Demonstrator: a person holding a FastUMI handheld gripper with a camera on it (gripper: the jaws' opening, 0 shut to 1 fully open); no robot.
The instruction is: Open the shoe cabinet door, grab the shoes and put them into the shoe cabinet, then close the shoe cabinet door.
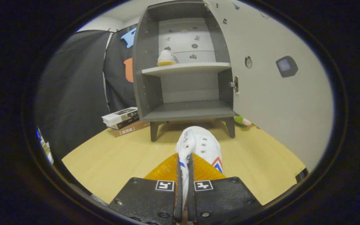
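In the gripper view we see the gripper (184, 162) with its two fingers drawn nearly together, pinching a thin edge of the white shoe (200, 145) between them; both fingers press on that edge, and the rest of the shoe sticks out just ahead of the fingertips, its eyelets facing up and a red-and-blue mark on its side. We take the shoe cabinet (184, 72) as our landmark: the shoe is in front of it, short of its legs, over the pale wooden tabletop (105, 162), and we cannot tell whether the shoe touches that surface or hangs above it. The cabinet door (270, 87) stands swung open on the cabinet's right side, with a small latch (235, 84) at its inner edge. Inside the cabinet, the lower compartment (189, 109) is bare, and on the shelf (186, 68) above it sits a second shoe (166, 58), white with a yellow sole. To the cabinet's left, against its foot, lies a stack of books (122, 120). Behind the cabinet's right leg we glimpse a small green and pink toy (242, 120).
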